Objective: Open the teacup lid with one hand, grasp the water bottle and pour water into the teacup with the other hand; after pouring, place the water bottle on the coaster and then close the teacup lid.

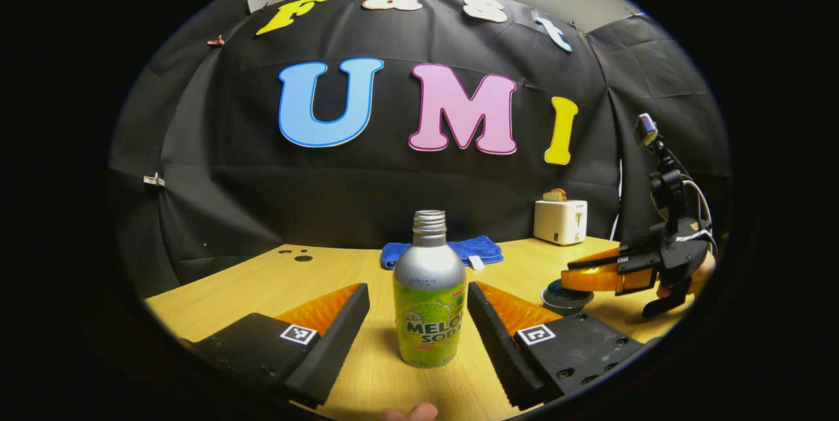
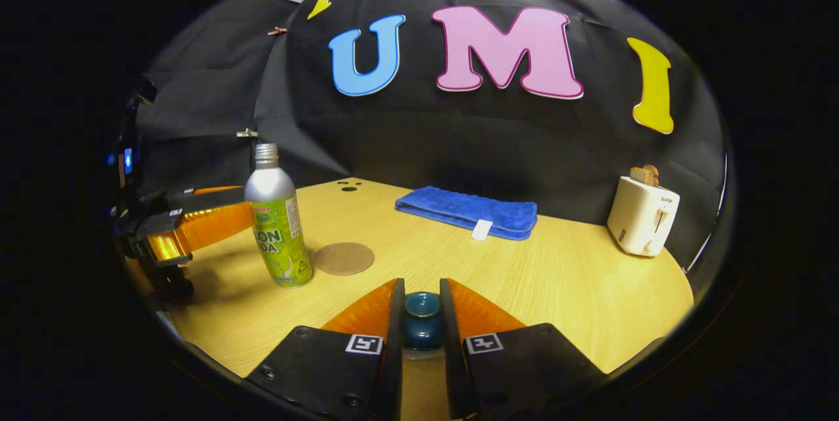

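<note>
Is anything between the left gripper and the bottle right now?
Nothing visible. The water bottle stands upright between the open fingers of the left gripper, with bare table on either side.

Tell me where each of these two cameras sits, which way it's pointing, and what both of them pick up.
Left gripper view: rides the left gripper, looking along its open fingers at the water bottle between them; a fingertip shows below.
Right gripper view: rides the right gripper, looking along its fingers, closed on the teacup lid.
Shared: the bottle, blue towel, toaster, wooden table, and each other's gripper.
</note>
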Tool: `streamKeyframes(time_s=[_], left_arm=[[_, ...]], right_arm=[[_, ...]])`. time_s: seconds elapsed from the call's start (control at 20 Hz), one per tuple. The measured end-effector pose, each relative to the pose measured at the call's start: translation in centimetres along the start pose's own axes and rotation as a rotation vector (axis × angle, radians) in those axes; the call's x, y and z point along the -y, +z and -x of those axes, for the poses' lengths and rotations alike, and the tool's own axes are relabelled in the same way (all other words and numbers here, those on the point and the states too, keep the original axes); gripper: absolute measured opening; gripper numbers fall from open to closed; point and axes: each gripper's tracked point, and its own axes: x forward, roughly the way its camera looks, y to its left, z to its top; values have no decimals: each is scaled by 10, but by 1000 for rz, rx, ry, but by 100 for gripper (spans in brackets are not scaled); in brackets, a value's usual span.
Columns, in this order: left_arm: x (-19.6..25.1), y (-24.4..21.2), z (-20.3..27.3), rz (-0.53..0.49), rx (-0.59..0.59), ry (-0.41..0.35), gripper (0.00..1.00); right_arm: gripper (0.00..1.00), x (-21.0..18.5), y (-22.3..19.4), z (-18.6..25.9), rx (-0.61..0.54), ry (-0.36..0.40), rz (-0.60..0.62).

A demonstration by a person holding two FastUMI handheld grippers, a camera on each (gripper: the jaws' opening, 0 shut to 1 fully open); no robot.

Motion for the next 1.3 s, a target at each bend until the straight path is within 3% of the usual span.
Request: streamKeyframes(time_s=[0.4, 0.7, 1.1, 1.3], left_arm=[[8, -14, -6, 54, -38, -22, 95], [4, -28, -22, 78, -67, 20, 96], [11, -30, -39, 18, -78, 22, 95], [11, -30, -40, -4, -83, 35, 83]], right_arm=[[31, 34, 43, 48, 136, -71, 9], [31, 41, 45, 66, 156, -29, -29], [31, 65, 58, 81, 196, -84, -55], [31, 74, 62, 86, 205, -95, -63]])
